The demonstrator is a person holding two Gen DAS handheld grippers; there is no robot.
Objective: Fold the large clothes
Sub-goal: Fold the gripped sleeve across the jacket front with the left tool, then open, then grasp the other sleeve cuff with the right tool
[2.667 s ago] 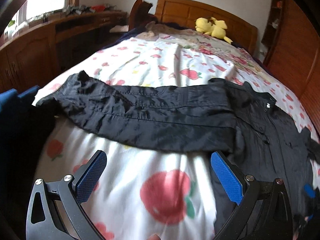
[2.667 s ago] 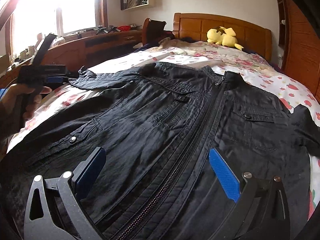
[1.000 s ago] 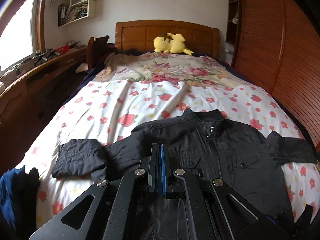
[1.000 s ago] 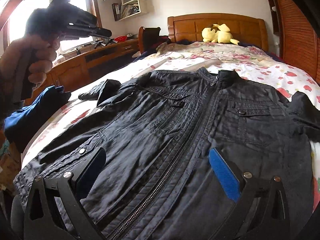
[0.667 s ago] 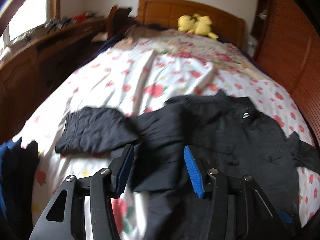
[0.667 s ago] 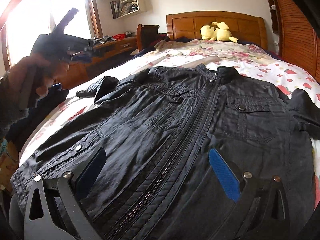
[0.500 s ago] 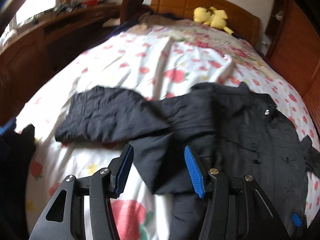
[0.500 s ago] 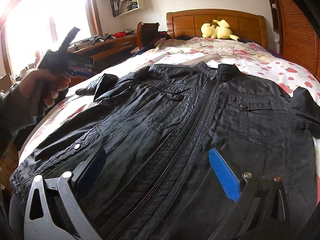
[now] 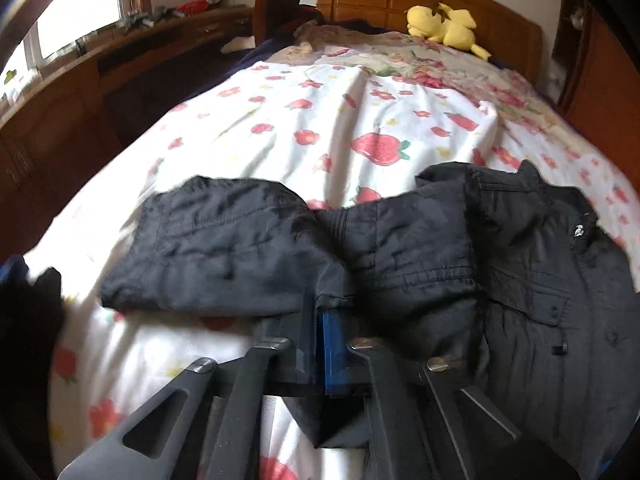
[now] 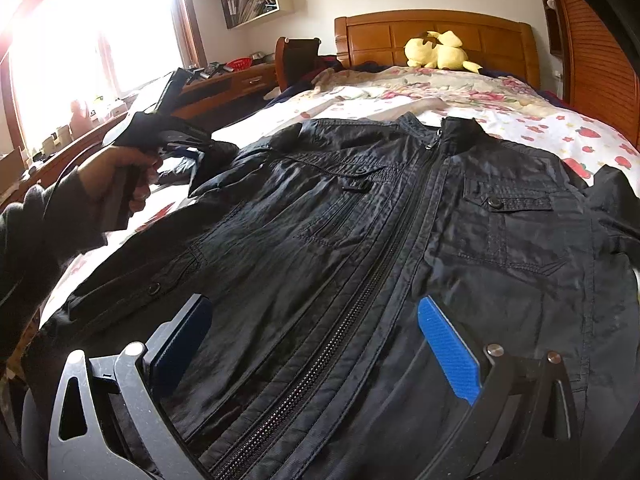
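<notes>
A black zip jacket lies face up on the strawberry-print bedsheet. Its left sleeve is folded back on itself, out to the side. My left gripper is low over the sheet, and its blue pads are pressed together on the sleeve's near edge at the fold. In the right wrist view a hand holds that gripper beside the jacket's shoulder. My right gripper hovers open over the jacket's lower front, one finger on each side of the zip, gripping nothing.
A yellow plush toy sits by the wooden headboard. A wooden desk runs along the left under the window. A dark blue garment lies at the bed's left edge. A wooden wardrobe stands on the right.
My left gripper opened, came down toward the folded sleeve, and closed on its edge. The right gripper stayed in place and open.
</notes>
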